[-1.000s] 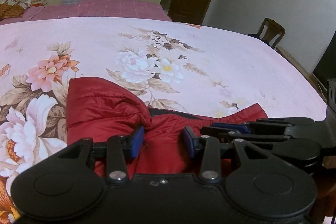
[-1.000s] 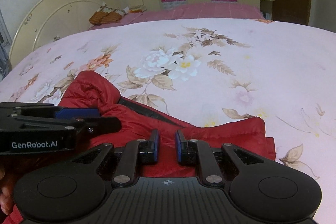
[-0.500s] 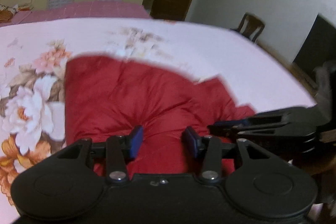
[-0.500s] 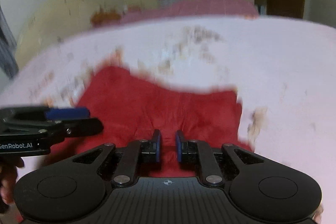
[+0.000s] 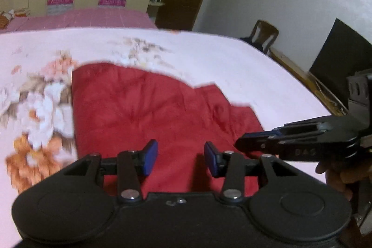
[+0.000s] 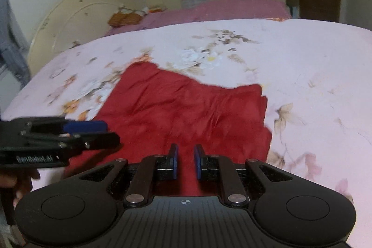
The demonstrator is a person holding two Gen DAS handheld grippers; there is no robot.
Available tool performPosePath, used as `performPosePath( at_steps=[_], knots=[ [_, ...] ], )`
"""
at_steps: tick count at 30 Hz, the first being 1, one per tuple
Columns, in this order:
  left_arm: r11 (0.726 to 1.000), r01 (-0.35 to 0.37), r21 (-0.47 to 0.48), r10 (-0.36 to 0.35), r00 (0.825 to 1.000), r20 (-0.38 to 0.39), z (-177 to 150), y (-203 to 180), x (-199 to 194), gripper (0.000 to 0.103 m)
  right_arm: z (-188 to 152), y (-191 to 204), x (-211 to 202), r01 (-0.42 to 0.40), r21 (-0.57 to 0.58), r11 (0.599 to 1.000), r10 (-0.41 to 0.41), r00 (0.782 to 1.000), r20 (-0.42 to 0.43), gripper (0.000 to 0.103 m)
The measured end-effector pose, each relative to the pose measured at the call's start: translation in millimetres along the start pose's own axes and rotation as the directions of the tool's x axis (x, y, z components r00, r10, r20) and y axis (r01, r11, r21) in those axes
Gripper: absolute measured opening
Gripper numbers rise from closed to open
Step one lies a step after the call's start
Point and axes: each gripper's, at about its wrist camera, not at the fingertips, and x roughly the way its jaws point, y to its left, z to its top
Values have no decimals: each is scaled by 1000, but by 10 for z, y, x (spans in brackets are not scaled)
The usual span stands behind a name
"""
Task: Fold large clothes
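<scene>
Red jacket flat on the pink flowery bed, spread out just in front of both tools. Near edge right under the left gripper and the right gripper, running out of sight below them. Rest of the cloth reaching away from the tools toward the middle of the bed. Both tools side by side at that near edge, left one near the jacket's left part, right one near its right part, both tilted down at it. Seen from the right wrist, more wide than deep, so the long way seems to go side to side, across the tools. Far edge bumpy: highest at the far left, a dip in the middle, a square corner at the far right. Left side edge straight, pointing away from the tools. Hard to say which end is the neck; too blurry. Left pads well apart, red cloth showing in the gap, but cannot tell if pinching it or just above it. Right pads close together, a thin strip of red cloth between, and seemingly clamped on it.
</scene>
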Motion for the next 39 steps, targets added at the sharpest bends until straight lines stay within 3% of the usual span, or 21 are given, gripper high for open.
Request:
performPosePath(
  at_steps=[4,7,10,12,15,18,22,25,27,28,29,30,31,32,33,35,39],
  knots=[
    [998,-55,22,56,998,-31,-205,17,200,44,-254,24,227,25,-9,1000,-25,999,-36,13],
    [998,-66,19,67,996,-52,-157,7,203,42,-256,25,314,33,7,999,-32,998,-44,13],
    [1000,-28,-12,28,999,-27,-135,-58,-83,42,-161,69,63,33,12,999,-33,999,-35,14],
    [1000,-3,-28,3,1000,-4,-207,-120,-308,42,-198,130,-239,-16,0,1000,16,1000,5,14],
    [1000,9,-25,-9,1000,-1,-417,-220,-537,42,-349,248,-509,-77,-49,996,77,997,-6,14],
    [999,-25,-27,24,999,-42,-663,-259,-510,42,-604,308,-508,-101,-76,992,97,994,-54,14],
    [998,-65,-4,65,997,-49,-776,-295,-378,42,-871,269,-181,-90,-6,996,89,992,-92,13],
    [997,-59,-50,56,997,-46,-660,-260,-517,41,-794,304,-246,-90,9,996,90,992,-93,14],
    [994,-82,-66,82,997,-2,-603,-200,-663,50,-683,270,-481,-84,3,996,84,996,-23,14],
    [992,-109,-64,112,993,36,-565,-175,-719,64,-615,230,-594,-63,9,998,63,998,27,17],
    [990,-125,-64,129,989,70,-522,-140,-741,67,-545,177,-688,-30,24,999,28,997,75,64],
    [989,-133,-70,139,987,84,-468,-99,-721,66,-469,110,-765,5,39,999,-11,989,144,99],
    [987,-137,-77,144,985,90,-402,-63,-679,63,-414,54,-807,0,31,1000,-6,978,206,99],
    [988,-135,-79,143,984,102,-344,-43,-639,60,-313,-14,-761,10,29,1000,-16,976,215,89],
    [987,-136,-80,145,983,116,-284,-22,-582,59,-230,-68,-689,29,46,999,-37,978,207,56],
    [985,-143,-96,154,981,118,-180,52,-439,55,-90,-218,-507,21,116,993,-43,981,192,24],
    [980,-177,-94,186,977,101,-130,78,-238,55,30,-282,-289,2,108,994,-23,981,194,24]
  ],
)
